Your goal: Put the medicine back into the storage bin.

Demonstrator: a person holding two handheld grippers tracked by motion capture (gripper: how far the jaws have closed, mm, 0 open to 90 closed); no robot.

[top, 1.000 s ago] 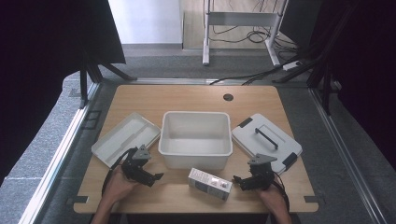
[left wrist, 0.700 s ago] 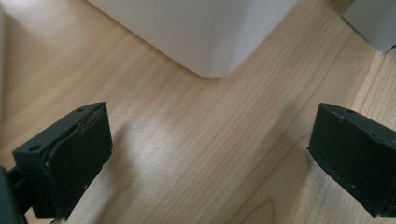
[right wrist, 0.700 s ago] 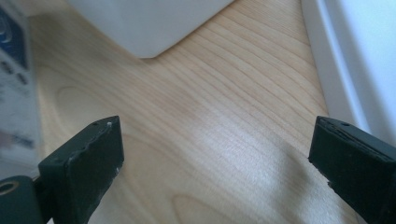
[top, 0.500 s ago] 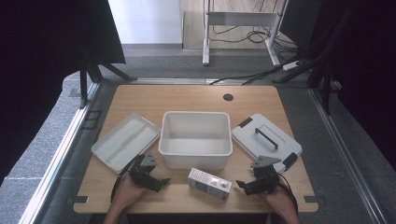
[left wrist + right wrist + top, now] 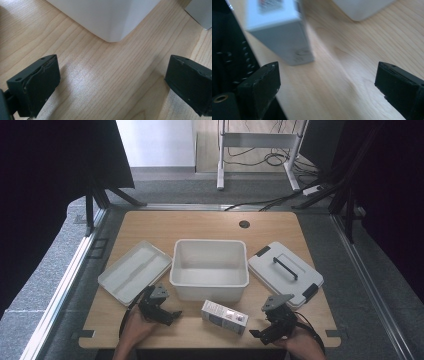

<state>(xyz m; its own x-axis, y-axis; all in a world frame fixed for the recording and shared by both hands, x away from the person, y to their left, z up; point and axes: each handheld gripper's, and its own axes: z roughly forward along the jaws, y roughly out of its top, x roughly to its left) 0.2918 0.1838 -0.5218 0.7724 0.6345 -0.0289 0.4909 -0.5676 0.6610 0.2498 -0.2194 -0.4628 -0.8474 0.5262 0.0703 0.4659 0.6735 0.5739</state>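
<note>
Grippers both standing spread, gripping nothing | left gripper (image 5: 170, 314) hovering lower left | right gripper (image 5: 260, 334) lower right | small white rectangular cardboard carton (image 5: 224, 317) lying between them, below white plastic tub (image 5: 209, 270).

left gripper (image 5: 172, 314) gaping, right gripper (image 5: 256, 334) seemingly gaping

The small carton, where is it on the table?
In the high view, the small carton lies at the near table edge, before the white bin, between both grippers.
</note>
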